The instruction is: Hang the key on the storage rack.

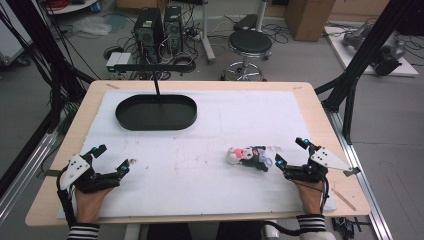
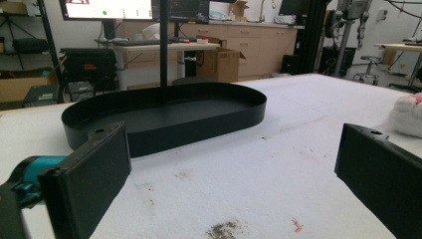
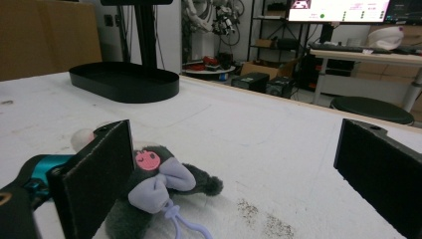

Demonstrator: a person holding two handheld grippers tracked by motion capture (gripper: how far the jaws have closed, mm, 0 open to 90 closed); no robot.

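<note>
Nearest the high camera, two striped sleeves come in from the table's near edge, each hand gripping a tool. The left gripper [image 1: 112, 159] rests on the white mat [image 1: 200, 170], well to the near left of the black oval tray [image 1: 156, 112], its jaws spread wide with nothing between them; in the left gripper view the two black pads stand far apart over bare, slightly stained mat. The right gripper [image 1: 291, 152] sits well to the near right of the tray, jaws likewise wide apart and holding nothing. Just beside its inner jaw lies the plush toy [image 1: 248, 156], a small dark grey and white soft animal with a pink face patch and a lilac bow, lying on its side on the mat, to the near right of the tray and well apart from it. In the right gripper view the plush toy [image 3: 159, 184] lies against the left pad, partly behind it. Farther off, the tray carries a thin black post [image 1: 156, 87] rising from its middle.
</note>
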